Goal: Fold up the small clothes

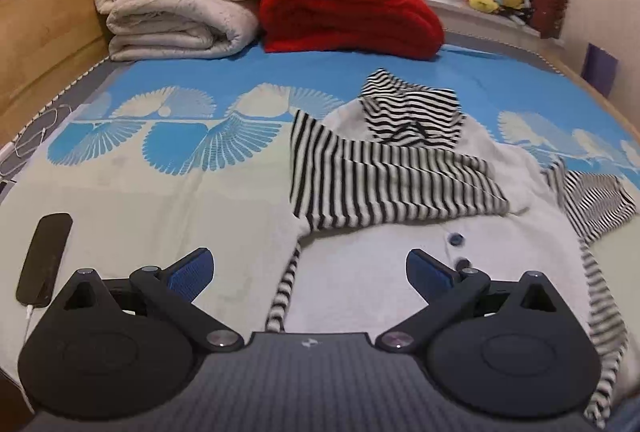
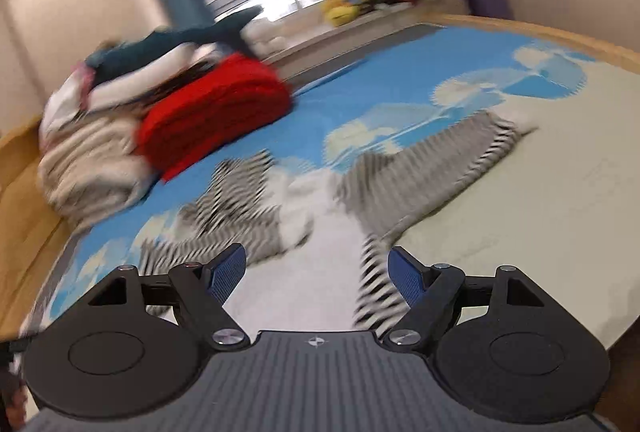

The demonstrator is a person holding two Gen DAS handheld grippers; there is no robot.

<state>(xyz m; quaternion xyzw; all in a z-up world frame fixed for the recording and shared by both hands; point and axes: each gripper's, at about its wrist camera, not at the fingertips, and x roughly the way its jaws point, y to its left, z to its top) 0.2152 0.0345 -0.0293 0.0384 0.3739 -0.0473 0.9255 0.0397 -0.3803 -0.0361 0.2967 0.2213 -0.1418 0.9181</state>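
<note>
A small white garment with black-and-white striped sleeves and hood point(image 1: 392, 191) lies on the bed, front up, with two dark buttons point(image 1: 456, 240). One striped sleeve is folded across its chest. My left gripper point(image 1: 310, 272) is open and empty, just above the garment's lower left part. In the right wrist view the same garment point(image 2: 304, 199) is blurred by motion. My right gripper point(image 2: 316, 272) is open and empty over the garment's white body, with a striped edge point(image 2: 372, 288) next to its right finger.
The bed has a blue and cream patterned cover point(image 1: 180, 135). Folded cream quilts point(image 1: 176, 3) and a red blanket point(image 1: 348, 11) are stacked at the far end. A black phone point(image 1: 44, 256) on a cable lies at the left. A wooden bed frame point(image 1: 40, 15) runs along the left.
</note>
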